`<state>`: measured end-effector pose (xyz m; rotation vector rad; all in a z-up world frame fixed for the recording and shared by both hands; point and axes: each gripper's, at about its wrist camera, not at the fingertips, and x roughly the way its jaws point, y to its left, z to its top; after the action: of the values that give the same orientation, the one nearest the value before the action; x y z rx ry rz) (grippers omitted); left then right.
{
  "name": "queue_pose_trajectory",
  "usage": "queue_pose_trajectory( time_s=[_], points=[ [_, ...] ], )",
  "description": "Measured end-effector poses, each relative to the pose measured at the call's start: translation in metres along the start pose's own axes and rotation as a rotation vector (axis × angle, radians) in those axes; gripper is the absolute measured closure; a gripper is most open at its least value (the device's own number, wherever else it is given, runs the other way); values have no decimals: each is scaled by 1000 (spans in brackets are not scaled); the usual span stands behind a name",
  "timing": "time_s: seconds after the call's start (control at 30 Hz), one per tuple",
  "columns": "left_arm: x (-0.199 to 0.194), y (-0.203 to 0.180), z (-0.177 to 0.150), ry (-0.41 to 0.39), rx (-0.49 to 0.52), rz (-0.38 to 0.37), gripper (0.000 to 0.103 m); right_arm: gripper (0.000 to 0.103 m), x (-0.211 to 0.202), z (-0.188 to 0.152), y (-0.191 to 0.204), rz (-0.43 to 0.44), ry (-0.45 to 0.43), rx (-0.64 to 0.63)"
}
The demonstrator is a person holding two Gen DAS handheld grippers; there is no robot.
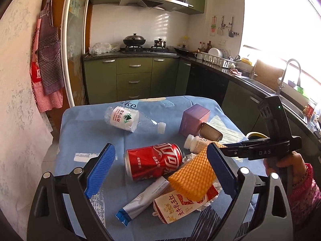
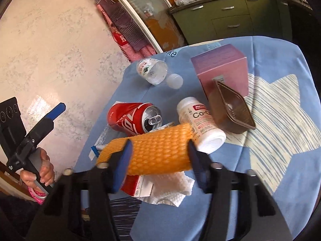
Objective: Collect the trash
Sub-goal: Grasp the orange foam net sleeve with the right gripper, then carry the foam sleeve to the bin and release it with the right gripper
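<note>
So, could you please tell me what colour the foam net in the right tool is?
The foam net is orange, with a honeycomb mesh texture; the right wrist view shows it best.

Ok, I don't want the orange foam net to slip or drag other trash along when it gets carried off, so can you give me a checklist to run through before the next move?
1. Right gripper closed on orange foam net: ok, a finger presses each side.
2. Net clear of the table: ok, it hangs above the milk carton and paper towel.
3. Net free of the red can and white pill bottle: cannot tell, its far end overlaps both.
4. Left gripper free: ok, open and empty above the can.
5. Trash bin within reach: cannot tell, none in view.
</note>
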<state>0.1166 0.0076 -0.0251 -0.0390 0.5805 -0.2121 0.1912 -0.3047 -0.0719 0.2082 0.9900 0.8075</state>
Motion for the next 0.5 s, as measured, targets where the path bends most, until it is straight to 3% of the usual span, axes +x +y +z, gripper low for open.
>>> queue_pose_trajectory(
  time_s=[0.03, 0.1, 0.27, 0.5],
  points=[
    [0, 0, 0, 0, -1, -1, 12, 90, 0, 0, 0, -1, 0, 3],
    [0, -1, -1, 0, 1, -5, 12, 96, -7, -2, -2, 12, -10, 15],
    [-3, -3, -1, -4, 5, -4, 12, 97, -36, -9, 4, 11, -74, 1],
    [-7, -9, -1, -12, 22, -9, 12, 97, -98, -22, 21, -111, -213, -65]
  ],
)
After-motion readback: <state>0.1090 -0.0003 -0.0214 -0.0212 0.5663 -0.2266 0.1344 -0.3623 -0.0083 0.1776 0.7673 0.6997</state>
